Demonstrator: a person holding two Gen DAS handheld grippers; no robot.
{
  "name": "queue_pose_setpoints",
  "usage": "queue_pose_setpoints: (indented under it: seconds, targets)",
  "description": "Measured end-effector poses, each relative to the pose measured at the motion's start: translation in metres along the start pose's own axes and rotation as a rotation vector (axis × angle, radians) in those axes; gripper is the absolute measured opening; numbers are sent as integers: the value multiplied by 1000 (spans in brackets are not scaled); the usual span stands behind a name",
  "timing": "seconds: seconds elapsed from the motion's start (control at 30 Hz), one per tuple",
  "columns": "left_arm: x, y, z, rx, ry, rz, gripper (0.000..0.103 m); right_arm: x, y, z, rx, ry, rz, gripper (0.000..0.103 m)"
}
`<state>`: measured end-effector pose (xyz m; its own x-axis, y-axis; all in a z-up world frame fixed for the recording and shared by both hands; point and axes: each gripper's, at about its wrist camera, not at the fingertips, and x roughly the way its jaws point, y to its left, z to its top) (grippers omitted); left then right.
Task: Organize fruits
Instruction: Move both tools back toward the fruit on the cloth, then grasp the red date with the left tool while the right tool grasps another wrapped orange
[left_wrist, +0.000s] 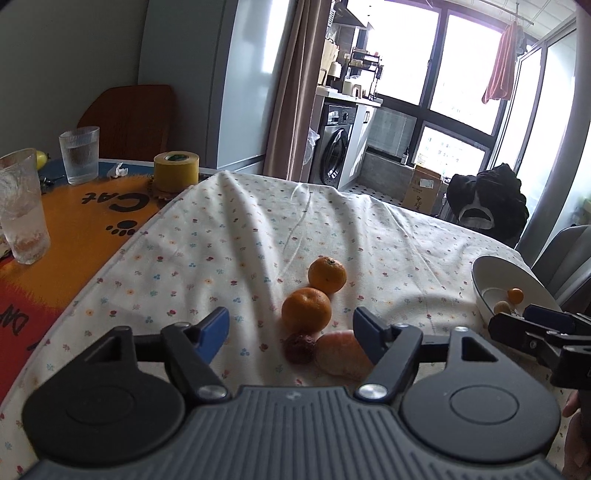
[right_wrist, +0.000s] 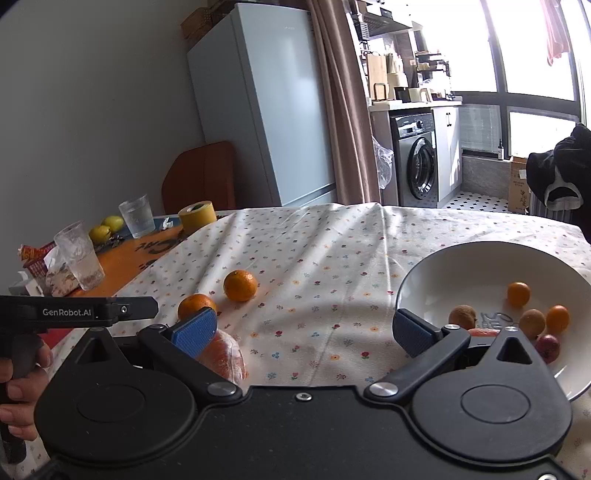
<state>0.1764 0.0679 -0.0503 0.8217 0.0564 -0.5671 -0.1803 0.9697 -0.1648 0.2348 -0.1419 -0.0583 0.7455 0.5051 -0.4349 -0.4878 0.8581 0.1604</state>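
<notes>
Two mandarins lie on the flowered cloth (left_wrist: 229, 236): a far one (left_wrist: 327, 274) (right_wrist: 240, 285) and a near one (left_wrist: 306, 309) (right_wrist: 194, 304). Close to my left gripper (left_wrist: 290, 326) sit a dark red small fruit (left_wrist: 298, 347) and a pale orange wrapped fruit (left_wrist: 341, 354) (right_wrist: 225, 356). That gripper is open and hovers just above them, holding nothing. The white bowl (right_wrist: 443, 266) (left_wrist: 491, 269) at the right holds several small fruits, among them a kumquat (right_wrist: 518, 294). My right gripper (right_wrist: 304, 330) is open over bare cloth between the fruits and the bowl.
An orange cat-print mat (left_wrist: 74, 229) covers the table's left part, with two glasses (left_wrist: 79, 155) (left_wrist: 22, 206), a yellow tape roll (left_wrist: 176, 171) and lemons (right_wrist: 107, 227). A fridge (right_wrist: 258, 110), a washing machine (right_wrist: 419, 162) and a chair with dark clothes (left_wrist: 487, 203) stand beyond the table.
</notes>
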Motion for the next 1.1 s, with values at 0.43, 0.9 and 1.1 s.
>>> queue_pose_setpoints:
  seconds: [0.43, 0.9, 1.1]
  targets:
    - [16, 12, -13, -31, 49, -23, 38, 25, 21, -5, -77, 86, 85, 76]
    - [30, 17, -21, -42, 82, -32, 31, 55, 44, -17, -149, 186, 179, 54]
    - [32, 15, -20, -40, 82, -44, 31, 62, 51, -22, -176, 209, 202, 36]
